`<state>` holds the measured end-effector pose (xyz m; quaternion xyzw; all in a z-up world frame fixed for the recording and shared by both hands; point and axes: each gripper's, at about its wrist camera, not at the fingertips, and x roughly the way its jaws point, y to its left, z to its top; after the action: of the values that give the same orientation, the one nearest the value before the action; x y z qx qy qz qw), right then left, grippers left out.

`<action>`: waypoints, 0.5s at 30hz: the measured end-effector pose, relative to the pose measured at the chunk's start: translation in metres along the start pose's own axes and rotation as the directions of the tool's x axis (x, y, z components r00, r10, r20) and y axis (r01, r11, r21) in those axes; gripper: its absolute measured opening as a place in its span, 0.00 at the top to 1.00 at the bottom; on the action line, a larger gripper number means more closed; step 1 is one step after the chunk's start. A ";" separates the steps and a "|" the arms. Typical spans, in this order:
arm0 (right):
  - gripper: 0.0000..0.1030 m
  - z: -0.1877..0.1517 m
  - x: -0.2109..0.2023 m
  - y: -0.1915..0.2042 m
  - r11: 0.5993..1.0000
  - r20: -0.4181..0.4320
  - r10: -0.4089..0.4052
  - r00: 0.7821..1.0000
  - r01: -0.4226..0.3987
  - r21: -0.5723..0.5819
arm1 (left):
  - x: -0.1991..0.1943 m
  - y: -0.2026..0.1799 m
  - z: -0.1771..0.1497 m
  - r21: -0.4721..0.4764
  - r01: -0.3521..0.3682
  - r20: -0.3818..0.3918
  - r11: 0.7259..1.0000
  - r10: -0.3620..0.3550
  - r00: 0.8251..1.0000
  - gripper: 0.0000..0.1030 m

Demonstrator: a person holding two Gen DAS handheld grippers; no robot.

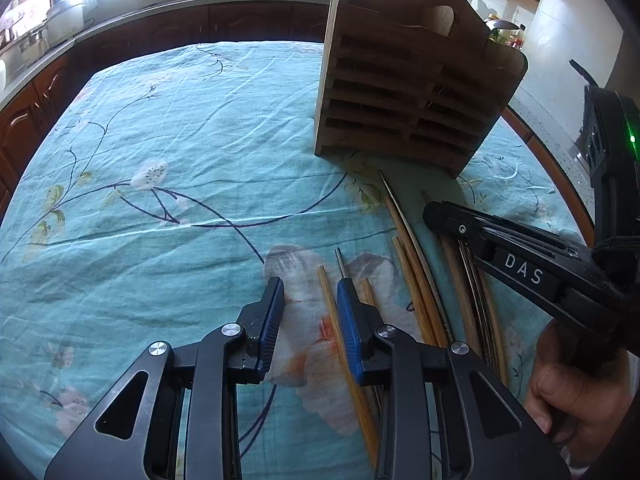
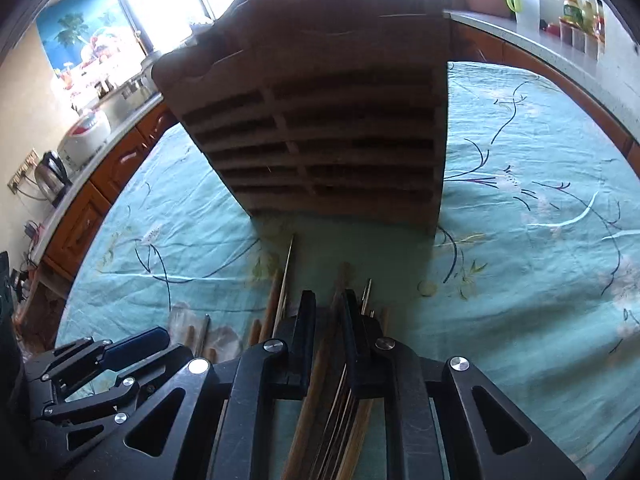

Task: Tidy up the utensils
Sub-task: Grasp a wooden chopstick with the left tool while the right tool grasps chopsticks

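left gripper (image 1: 310, 312): jaws apart, pads down at the tablecloth (image 1: 160, 184), one wooden chopstick (image 1: 332, 312) lying loose in the gap; pads not pressing it, so nothing held.
risk, left: that stick sits close to the right-hand pad, off centre; if the jaws close it will likely roll or skid on the cloth instead of seating. A thin metal chopstick (image 1: 341, 260) pokes out just past that pad and could get caught in too.
loose pile (image 1: 416, 264): wooden and metal chopsticks lying roughly parallel on the cloth, between the two grippers and just in front of the rack.
right gripper (image 2: 328, 304): jaws narrowed around a clump of sticks (image 2: 320, 384), wood plus thin metal ones; looks like a grip on several at once, pad contact partly hidden.
risk, right: mixed bundle, uneven thickness, thin metal ones could slip out on lifting; tips fan out, so they may snag on the rack edge.
wooden rack (image 1: 400, 92): upright on the cloth, slatted front, well clear of both grippers.
rack contents: one wooden spoon-like piece (image 1: 442, 20) showing at the top; compartments otherwise not visible from here.
task status: sorting barely begun, I judge; most sticks are on the cloth.
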<state>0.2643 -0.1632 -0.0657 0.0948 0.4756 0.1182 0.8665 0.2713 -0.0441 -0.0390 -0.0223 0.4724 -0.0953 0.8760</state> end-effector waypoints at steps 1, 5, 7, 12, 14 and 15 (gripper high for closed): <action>0.90 0.001 0.001 0.001 1.000 0.000 -0.002 1.000 0.002 -0.009 | 0.001 -0.001 0.001 0.005 -0.006 0.001 1.000 0.006 1.000 0.76; 0.90 0.007 0.005 0.005 0.999 -0.004 -0.010 1.000 0.010 -0.039 | 0.004 -0.006 0.004 0.033 -0.033 0.010 0.999 0.033 0.999 0.92; 0.91 0.008 0.008 0.008 0.998 -0.001 -0.024 1.000 0.024 -0.062 | 0.004 -0.004 0.004 0.028 -0.024 0.010 0.999 0.024 1.000 0.93; 0.94 0.002 -0.004 0.000 0.999 0.003 0.052 0.999 -0.052 0.006 | -0.005 0.008 0.001 -0.022 0.021 0.010 1.000 -0.021 1.000 0.96; 0.94 -0.001 -0.019 -0.002 0.996 0.029 0.085 0.996 -0.086 0.023 | -0.016 0.012 -0.001 -0.037 0.042 0.029 0.998 -0.041 0.999 0.96; 0.95 -0.002 -0.027 -0.002 0.994 0.040 0.101 0.994 -0.102 0.034 | -0.022 0.013 -0.001 -0.041 0.051 0.039 0.998 -0.049 0.998 0.96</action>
<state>0.2488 -0.1728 -0.0460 0.1366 0.4556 0.1517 0.8664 0.2601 -0.0274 -0.0227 -0.0542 0.4568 -0.1068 0.8815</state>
